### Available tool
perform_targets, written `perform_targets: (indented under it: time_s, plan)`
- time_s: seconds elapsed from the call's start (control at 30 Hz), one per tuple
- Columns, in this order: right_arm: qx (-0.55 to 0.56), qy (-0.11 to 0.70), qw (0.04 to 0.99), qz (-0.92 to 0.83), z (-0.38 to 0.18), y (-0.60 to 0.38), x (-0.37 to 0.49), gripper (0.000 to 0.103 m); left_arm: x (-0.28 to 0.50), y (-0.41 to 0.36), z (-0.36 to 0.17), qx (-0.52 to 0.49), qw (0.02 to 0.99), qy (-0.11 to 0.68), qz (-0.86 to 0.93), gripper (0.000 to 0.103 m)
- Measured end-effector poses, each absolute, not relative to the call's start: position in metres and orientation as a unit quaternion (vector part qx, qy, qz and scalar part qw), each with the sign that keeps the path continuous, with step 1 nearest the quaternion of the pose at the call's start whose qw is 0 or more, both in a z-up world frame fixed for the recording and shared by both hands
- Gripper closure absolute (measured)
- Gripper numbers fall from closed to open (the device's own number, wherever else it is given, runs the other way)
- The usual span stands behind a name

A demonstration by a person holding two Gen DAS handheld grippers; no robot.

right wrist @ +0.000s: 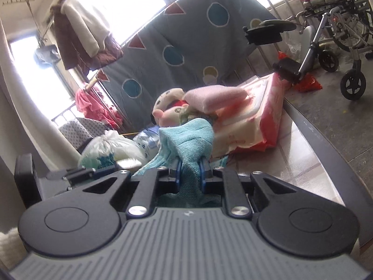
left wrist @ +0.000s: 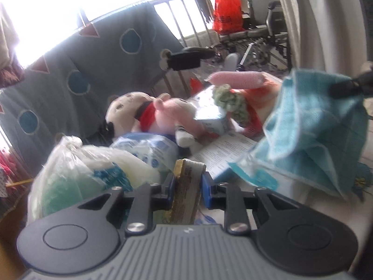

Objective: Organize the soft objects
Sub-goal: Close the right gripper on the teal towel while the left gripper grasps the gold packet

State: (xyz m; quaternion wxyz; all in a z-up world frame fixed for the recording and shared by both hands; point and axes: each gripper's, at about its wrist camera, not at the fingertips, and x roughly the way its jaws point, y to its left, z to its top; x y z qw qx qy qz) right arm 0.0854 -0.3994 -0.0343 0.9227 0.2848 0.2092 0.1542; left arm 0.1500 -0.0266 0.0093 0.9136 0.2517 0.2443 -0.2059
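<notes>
My left gripper (left wrist: 187, 183) is shut on a yellow scouring sponge (left wrist: 186, 191), held upright between the blue pads. My right gripper (right wrist: 190, 166) is shut on a light blue towel (right wrist: 186, 140); the towel hangs in the air at the right of the left wrist view (left wrist: 312, 126), pinched at its top corner. On the table lie a white plush doll with a red scarf (left wrist: 130, 112), a pink plush pig (left wrist: 172, 112), a pink sponge (left wrist: 235, 79) and a green knitted ball (left wrist: 230, 100).
A white plastic bag with green and white soft things (left wrist: 77, 170) sits at the left. A red and white soft pack (right wrist: 254, 121) lies under the pink sponge (right wrist: 214, 98). Printed paper (left wrist: 228, 151) covers the table. A grey quilt (right wrist: 186, 46) hangs behind; a wheelchair (right wrist: 338, 35) stands right.
</notes>
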Motion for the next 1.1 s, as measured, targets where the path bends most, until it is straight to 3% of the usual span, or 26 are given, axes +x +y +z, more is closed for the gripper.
perform_targets:
  time_s: [0.3,0.4,0.47,0.5,0.57,0.6,0.67,0.7,0.87,0.93,1.03,1.1]
  plan:
    - [0.219,0.192,0.95,0.117,0.0,-0.421,0.052,0.089,0.119,-0.042,-0.007,0.27,0.875,0.294,-0.274,0.08]
    - [0.155,0.22,0.956,0.115,0.0,-0.416,0.044,0.087,0.122,-0.045,-0.015,0.245,0.857,0.337,-0.304,0.069]
    - [0.136,0.242,0.953,0.125,-0.007,-0.412,0.042,0.083,0.119,-0.047,-0.016,0.25,0.86,0.326,-0.302,0.044]
    - [0.128,0.255,0.95,0.128,-0.011,-0.408,0.042,0.079,0.118,-0.047,-0.015,0.255,0.862,0.319,-0.299,0.038]
    - [0.115,0.27,0.946,0.136,-0.019,-0.402,0.041,0.057,0.116,-0.044,-0.013,0.26,0.868,0.307,-0.292,0.025]
    - [0.107,0.274,0.945,0.143,-0.022,-0.398,0.042,0.049,0.116,-0.043,-0.011,0.265,0.867,0.305,-0.29,0.024]
    - [0.094,0.281,0.943,0.152,-0.025,-0.392,0.044,0.012,0.12,-0.041,-0.011,0.281,0.864,0.307,-0.283,0.021]
    - [0.087,0.283,0.942,0.159,-0.026,-0.389,0.047,0.008,0.124,-0.041,-0.01,0.289,0.861,0.311,-0.282,0.02]
    - [0.024,0.307,0.935,0.176,-0.034,-0.371,0.071,0.001,0.153,-0.037,-0.019,0.291,0.842,0.343,-0.298,0.022]
    - [-0.001,0.339,0.925,0.172,-0.043,-0.364,0.083,0.001,0.162,-0.035,-0.023,0.272,0.839,0.362,-0.3,0.029]
    - [-0.05,0.373,0.914,0.153,-0.057,-0.35,0.089,0.01,0.171,-0.029,-0.027,0.234,0.835,0.388,-0.312,0.029]
    - [-0.071,0.363,0.917,0.149,-0.059,-0.342,0.084,0.026,0.169,-0.028,-0.029,0.236,0.836,0.386,-0.311,0.032]
